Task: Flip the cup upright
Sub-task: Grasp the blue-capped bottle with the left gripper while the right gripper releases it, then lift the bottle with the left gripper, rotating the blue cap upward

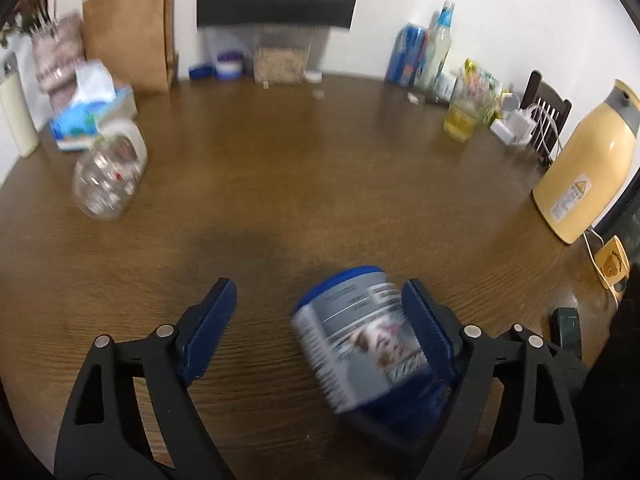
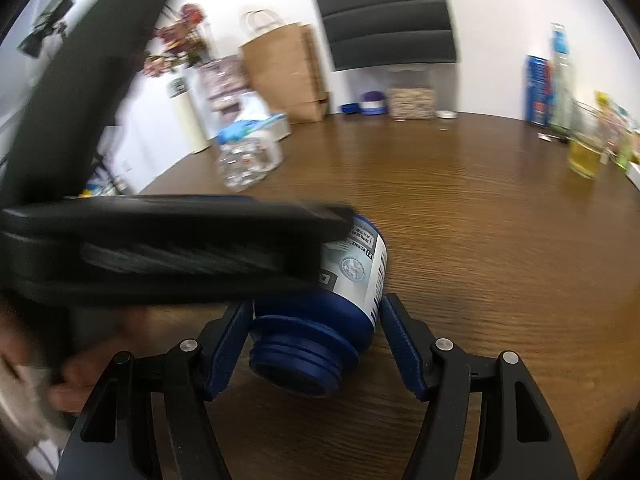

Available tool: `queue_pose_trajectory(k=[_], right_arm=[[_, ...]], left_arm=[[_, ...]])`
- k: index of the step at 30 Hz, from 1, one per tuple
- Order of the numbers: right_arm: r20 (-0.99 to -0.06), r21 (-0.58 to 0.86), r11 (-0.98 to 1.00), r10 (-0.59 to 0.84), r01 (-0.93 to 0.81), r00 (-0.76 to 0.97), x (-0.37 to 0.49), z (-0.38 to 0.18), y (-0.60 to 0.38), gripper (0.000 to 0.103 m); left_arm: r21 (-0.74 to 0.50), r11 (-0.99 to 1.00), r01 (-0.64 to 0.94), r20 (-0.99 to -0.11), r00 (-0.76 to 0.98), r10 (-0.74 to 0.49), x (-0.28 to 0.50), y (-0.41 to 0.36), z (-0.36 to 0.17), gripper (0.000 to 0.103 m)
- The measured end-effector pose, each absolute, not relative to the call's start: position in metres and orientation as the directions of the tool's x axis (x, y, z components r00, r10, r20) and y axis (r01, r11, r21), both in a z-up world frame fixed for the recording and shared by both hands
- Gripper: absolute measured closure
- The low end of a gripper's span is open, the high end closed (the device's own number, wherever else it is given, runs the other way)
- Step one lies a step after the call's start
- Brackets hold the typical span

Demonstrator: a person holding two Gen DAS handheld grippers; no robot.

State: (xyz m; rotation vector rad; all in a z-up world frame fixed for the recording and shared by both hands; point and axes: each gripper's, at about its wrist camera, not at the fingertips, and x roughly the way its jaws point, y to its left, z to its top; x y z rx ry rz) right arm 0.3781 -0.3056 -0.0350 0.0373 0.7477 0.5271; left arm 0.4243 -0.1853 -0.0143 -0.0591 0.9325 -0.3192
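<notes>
The cup is a blue container with a grey printed label [image 1: 360, 332]. It lies tilted on its side on the brown wooden table [image 1: 320, 168]. My left gripper [image 1: 320, 300] is open, and the cup rests against its right finger [image 1: 424, 328]. In the right wrist view the cup [image 2: 336, 308] points its blue threaded mouth at the camera. My right gripper [image 2: 316, 320] is open with its fingers on either side of the cup's neck. The black left gripper body [image 2: 160, 240] covers the cup's upper left part.
A clear plastic bottle [image 1: 106, 176] lies at the left, with a tissue box [image 1: 92, 116] and paper bag [image 1: 128, 28] behind. A yellow kettle [image 1: 588, 160] stands at the right edge. A glass of yellow liquid [image 1: 460, 120] and bottles [image 1: 436, 48] stand at the back right.
</notes>
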Motion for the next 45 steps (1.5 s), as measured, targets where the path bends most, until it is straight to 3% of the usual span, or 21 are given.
queue_pose_trajectory(k=[7, 11, 15, 19, 22, 23, 25, 26, 28, 31, 33, 35, 40, 45], right_arm=[[-0.65, 0.218, 0.84, 0.505, -0.497, 0.568, 0.389, -0.037, -0.296, 0.033], [-0.661, 0.196, 0.856, 0.475, -0.478, 0.58, 0.389, -0.038, -0.303, 0.029], [-0.666, 0.102, 0.933, 0.322, -0.345, 0.673, 0.387, -0.035, -0.321, 0.028], [-0.673, 0.154, 0.946, 0.311, -0.284, 0.671, 0.398, -0.038, -0.334, 0.028], [-0.674, 0.138, 0.95, 0.297, -0.28, 0.676, 0.401, -0.037, -0.33, 0.028], [-0.673, 0.136, 0.951, 0.293, -0.276, 0.679, 0.4, -0.036, -0.33, 0.028], [-0.662, 0.136, 0.961, 0.27, -0.242, 0.699, 0.396, -0.034, -0.335, 0.028], [-0.653, 0.13, 0.969, 0.242, -0.209, 0.718, 0.393, -0.032, -0.341, 0.028], [-0.638, 0.126, 0.983, 0.186, -0.137, 0.748, 0.387, -0.029, -0.356, 0.028], [-0.625, 0.113, 0.993, 0.107, -0.046, 0.773, 0.375, -0.024, -0.379, 0.028], [-0.618, 0.109, 0.994, 0.083, -0.019, 0.782, 0.367, -0.022, -0.39, 0.028], [-0.619, 0.127, 0.992, 0.085, -0.007, 0.781, 0.36, -0.02, -0.401, 0.028], [-0.621, 0.172, 0.985, 0.13, -0.027, 0.773, 0.358, -0.019, -0.405, 0.028], [-0.577, 0.272, 0.956, 0.251, -0.107, 0.777, 0.365, 0.002, -0.402, 0.028]], left_arm=[[-0.234, 0.949, 0.212, -0.779, 0.543, -0.314, 0.429, -0.176, -0.022, 0.04], [-0.188, 0.97, 0.154, -0.776, 0.583, -0.243, 0.431, -0.166, -0.018, 0.042], [-0.202, 0.978, 0.053, -0.787, 0.585, -0.195, 0.429, -0.146, -0.024, 0.042], [-0.176, 0.984, 0.03, -0.793, 0.587, -0.16, 0.422, -0.142, -0.027, 0.041], [-0.188, 0.981, 0.037, -0.781, 0.6, -0.173, 0.416, -0.14, -0.019, 0.036], [-0.216, 0.974, 0.064, -0.768, 0.605, -0.21, 0.413, -0.14, -0.013, 0.026], [-0.269, 0.952, 0.146, -0.754, 0.582, -0.303, 0.407, -0.149, -0.007, 0.015], [-0.278, 0.935, 0.219, -0.758, 0.548, -0.354, 0.405, -0.16, -0.006, 0.015], [-0.213, 0.935, 0.282, -0.781, 0.526, -0.336, 0.405, -0.176, -0.008, 0.015], [-0.182, 0.947, 0.264, -0.806, 0.512, -0.297, 0.414, -0.181, -0.018, 0.013], [-0.226, 0.929, 0.294, -0.821, 0.456, -0.345, 0.419, -0.184, -0.024, 0.02], [-0.194, 0.929, 0.315, -0.848, 0.422, -0.32, 0.425, -0.19, -0.03, 0.036], [-0.161, 0.94, 0.301, -0.881, 0.385, -0.275, 0.434, -0.201, -0.045, 0.04], [-0.133, 0.945, 0.299, -0.795, 0.538, -0.282, 0.413, -0.19, 0.003, 0.04]])
